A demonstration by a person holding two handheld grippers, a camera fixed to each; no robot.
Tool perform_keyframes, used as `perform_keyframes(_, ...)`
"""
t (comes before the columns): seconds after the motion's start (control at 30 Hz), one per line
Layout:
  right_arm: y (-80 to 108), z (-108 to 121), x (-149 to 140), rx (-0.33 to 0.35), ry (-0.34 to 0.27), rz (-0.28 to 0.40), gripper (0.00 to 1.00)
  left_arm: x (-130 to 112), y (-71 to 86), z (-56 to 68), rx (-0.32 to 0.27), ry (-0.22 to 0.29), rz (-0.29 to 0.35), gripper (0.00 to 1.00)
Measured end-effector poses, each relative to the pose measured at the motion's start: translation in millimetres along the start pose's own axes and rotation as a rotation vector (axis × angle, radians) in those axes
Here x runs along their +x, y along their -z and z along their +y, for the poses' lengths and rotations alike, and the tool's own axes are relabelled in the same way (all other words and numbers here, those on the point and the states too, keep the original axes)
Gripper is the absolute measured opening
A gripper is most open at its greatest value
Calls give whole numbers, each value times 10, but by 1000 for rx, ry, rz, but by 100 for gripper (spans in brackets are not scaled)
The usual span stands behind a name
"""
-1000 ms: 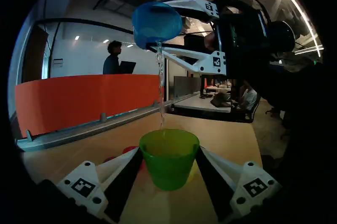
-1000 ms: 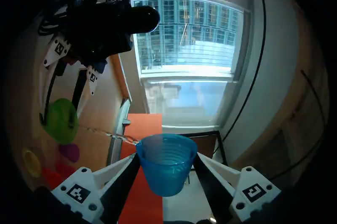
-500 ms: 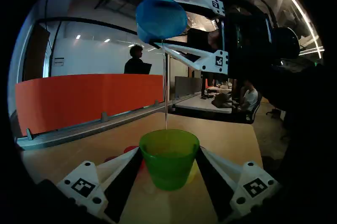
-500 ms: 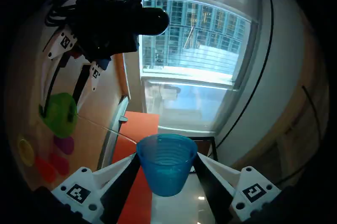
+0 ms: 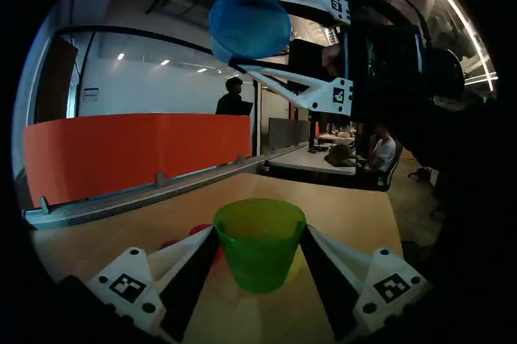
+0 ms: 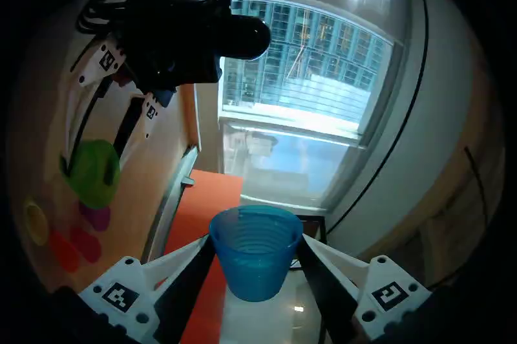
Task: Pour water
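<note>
Seemingly the pour is ending: the right gripper (image 6: 256, 245) is clamping the blue cup (image 6: 256, 263), holding it tipped high above the green cup (image 5: 260, 250), with no falling water I can make out. The left gripper (image 5: 258, 235) is squeezing the green cup on the table (image 5: 349, 209). Righting the blue cup is looking like the next move.

green cup (image 5: 260, 247), blue cup (image 6: 256, 260), orange partition (image 5: 129, 150), tan table (image 5: 349, 215); left tool (image 5: 258, 235) white, black-white square markers (image 5: 126, 287).
</note>
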State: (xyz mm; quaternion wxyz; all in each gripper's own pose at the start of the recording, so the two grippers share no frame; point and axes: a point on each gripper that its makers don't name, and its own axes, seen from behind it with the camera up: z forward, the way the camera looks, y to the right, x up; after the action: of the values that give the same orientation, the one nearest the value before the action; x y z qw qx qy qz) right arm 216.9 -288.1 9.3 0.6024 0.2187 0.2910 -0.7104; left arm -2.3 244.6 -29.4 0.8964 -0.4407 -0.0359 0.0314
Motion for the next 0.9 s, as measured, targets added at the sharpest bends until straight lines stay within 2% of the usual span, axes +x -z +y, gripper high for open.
perform_keyframes(0.27,7,-10,-8,-5,-20,-1,89,10,-3,0,1,-3,1,86)
perform_keyframes(0.47,13,-6,-52,-15,-112,-4,89,24,2,7,3,-6,1,86)
perform_keyframes(0.6,41,27,-87,-31,-230,0,89,31,11,-9,9,-10,0,86)
perform_keyframes(0.9,127,-22,-56,-43,-607,21,89,53,38,-15,16,-18,0,86)
